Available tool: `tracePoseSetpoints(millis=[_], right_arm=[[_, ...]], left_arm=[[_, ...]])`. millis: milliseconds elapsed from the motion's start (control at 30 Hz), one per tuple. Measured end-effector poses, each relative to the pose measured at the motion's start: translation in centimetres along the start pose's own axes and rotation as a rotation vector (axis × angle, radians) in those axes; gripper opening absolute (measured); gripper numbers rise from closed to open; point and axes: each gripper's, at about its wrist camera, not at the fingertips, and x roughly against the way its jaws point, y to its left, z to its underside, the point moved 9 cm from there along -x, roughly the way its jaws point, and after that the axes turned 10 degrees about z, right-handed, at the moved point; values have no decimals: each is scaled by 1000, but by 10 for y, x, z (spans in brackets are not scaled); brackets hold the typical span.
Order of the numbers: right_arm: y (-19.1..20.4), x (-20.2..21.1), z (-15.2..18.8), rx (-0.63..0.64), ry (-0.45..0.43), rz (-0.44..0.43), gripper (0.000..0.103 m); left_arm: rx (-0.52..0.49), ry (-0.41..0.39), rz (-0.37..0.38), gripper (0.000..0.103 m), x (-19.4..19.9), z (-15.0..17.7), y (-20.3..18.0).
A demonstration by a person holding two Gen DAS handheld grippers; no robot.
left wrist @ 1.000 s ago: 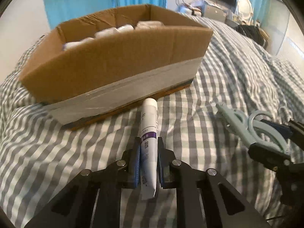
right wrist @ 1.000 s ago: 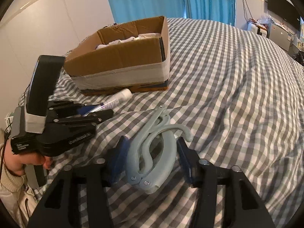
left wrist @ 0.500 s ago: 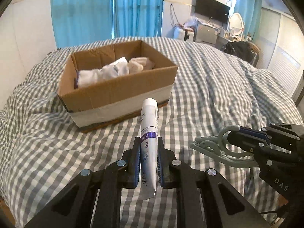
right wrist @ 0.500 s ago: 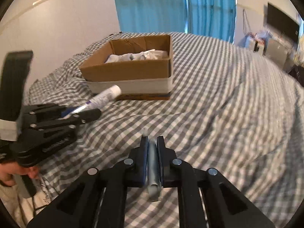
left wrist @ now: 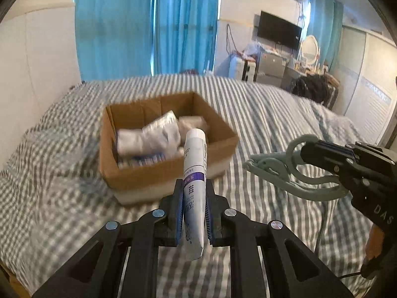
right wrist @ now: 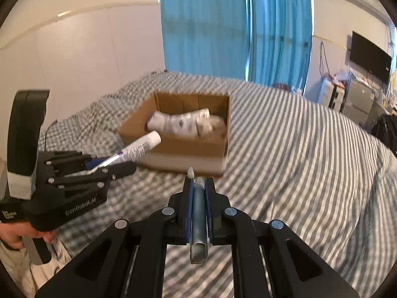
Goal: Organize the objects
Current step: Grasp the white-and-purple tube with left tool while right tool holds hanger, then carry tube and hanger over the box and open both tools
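Note:
My left gripper point(left wrist: 194, 186) is shut on a white tube with a purple band point(left wrist: 194, 171) and holds it in the air, cap toward the open cardboard box point(left wrist: 171, 171). The tube also shows in the right wrist view point(right wrist: 139, 149). My right gripper point(right wrist: 197, 182) is shut on a pale blue-green plastic clip point(right wrist: 198, 213), seen edge-on; in the left wrist view the clip point(left wrist: 280, 173) hangs in the air to the right of the box. The box point(right wrist: 183, 149) holds several white wrapped packs point(right wrist: 183, 123). Both grippers are above the bed, short of the box.
The box sits on a grey-and-white checked bed cover point(left wrist: 268, 124). Blue curtains point(left wrist: 148, 24) hang behind the bed. A wall TV point(left wrist: 279, 33) and cluttered furniture stand at the far right. A white wall point(right wrist: 74, 62) runs along the left.
Both grippers have risen from the bed and pulled back from the box. The right gripper closed on the clip and lifted it. The left kept its hold on the tube.

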Motion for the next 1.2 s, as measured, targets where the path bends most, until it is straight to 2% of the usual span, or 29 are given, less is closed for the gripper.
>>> tracePoseSetpoints(millis=[300,533,733,967,1200], right_arm=[[4,-11,-110,24,-141,-19,9],[13,-69,-167,21,-163,-32,9],[22,-135,-175,5,-123,-46,9],[24,-203,-143,2,-37,-72,9],[23,-219,-119,2,4,-74,9]], left_arm=[[-8,-101,-19,15,-2,-85,29],[5,-93,-48,15,-42,-111,66],[19,-30,-73,15,-88,-95,93],[46,54,-76,15,-131,-66,107],[52,89,-70,15,-141,-55,107]])
